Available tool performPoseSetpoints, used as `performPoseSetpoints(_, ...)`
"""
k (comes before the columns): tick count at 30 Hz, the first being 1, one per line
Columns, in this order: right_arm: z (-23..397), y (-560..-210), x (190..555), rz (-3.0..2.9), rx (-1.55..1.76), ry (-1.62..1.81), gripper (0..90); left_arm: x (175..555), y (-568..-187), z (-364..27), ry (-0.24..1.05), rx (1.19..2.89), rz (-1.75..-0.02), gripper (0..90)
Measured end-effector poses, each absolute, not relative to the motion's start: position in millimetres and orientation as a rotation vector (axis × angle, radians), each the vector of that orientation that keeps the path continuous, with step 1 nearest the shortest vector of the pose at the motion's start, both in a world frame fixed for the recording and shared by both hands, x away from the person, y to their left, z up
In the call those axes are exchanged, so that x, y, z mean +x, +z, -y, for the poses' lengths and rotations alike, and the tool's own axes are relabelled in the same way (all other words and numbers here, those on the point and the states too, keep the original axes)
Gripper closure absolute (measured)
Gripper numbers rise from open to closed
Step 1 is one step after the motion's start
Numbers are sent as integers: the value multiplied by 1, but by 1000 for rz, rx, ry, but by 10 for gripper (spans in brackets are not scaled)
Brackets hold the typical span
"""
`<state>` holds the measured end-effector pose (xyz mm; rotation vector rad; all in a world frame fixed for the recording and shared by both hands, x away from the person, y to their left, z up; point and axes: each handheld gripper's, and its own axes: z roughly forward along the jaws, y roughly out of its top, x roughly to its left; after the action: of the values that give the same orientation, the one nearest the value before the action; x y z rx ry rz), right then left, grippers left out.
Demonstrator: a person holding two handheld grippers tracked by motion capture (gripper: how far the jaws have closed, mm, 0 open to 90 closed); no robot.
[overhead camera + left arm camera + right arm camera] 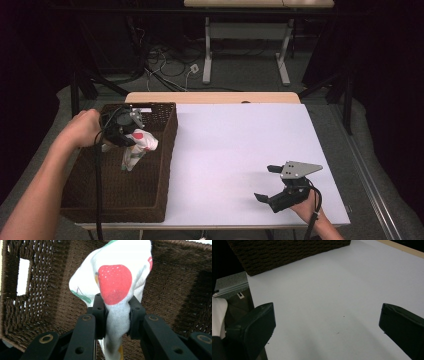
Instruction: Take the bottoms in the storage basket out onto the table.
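The high view looks down from above; both gripper views sit close, sharing the basket (165,150).

White table (235,150) bears a brown wicker basket (150,200) at left

A dark brown woven wicker basket (162,150) is set along the left edge of the white rectangular table (235,145), reaching from its far left corner to its near left corner. A white strawberry-printed cloth (138,146) is held over the basket's inside by the left gripper (129,137). The right gripper (267,182) is placed near the table's near right corner, well apart from the basket.
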<state>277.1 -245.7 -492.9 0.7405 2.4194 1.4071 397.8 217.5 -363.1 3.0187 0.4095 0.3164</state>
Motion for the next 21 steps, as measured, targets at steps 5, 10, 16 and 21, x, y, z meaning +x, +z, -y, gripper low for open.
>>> performPoseSetpoints(5,246,-492,277,-2417,740,1403,4,398,-357,-212,326,3027,-384,736)
performPoseSetpoints(10,246,-493,277,-2420,743,1405,4,398,-352,-208,338,3030,-374,736)
performPoseSetpoints(16,246,-493,278,-2424,748,1401,4,397,-349,-205,342,3032,-361,736)
performPoseSetpoints(21,246,-493,278,-2429,748,1393,4,396,-345,-203,347,3024,-362,736)
